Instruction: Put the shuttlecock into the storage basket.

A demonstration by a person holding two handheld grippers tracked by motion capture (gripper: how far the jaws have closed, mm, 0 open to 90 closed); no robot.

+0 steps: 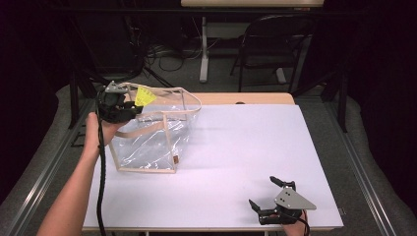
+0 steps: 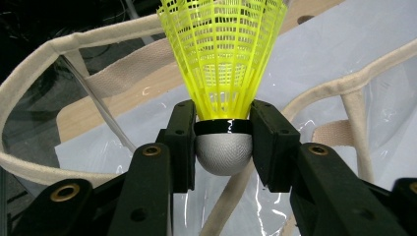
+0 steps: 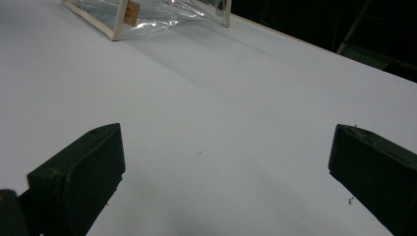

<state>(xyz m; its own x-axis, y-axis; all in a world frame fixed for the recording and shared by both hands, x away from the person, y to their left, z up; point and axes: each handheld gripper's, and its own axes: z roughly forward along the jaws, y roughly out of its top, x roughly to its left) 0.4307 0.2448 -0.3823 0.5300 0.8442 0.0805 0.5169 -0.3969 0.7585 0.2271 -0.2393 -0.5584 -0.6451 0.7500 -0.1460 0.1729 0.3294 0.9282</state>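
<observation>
While our left tool point(image 2: 223, 142) clenches the shuttlecock point(image 2: 223, 73) by its cork, twelve-o'clock skirt seems featherlight, probably crushable.

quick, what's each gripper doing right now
Left gripper: closed on the grey cork base of the yellow plastic mesh shuttlecock, over the clear plastic tote bag with beige trim.
Right gripper: open, holding nothing, fingers wide over the white table.
</observation>
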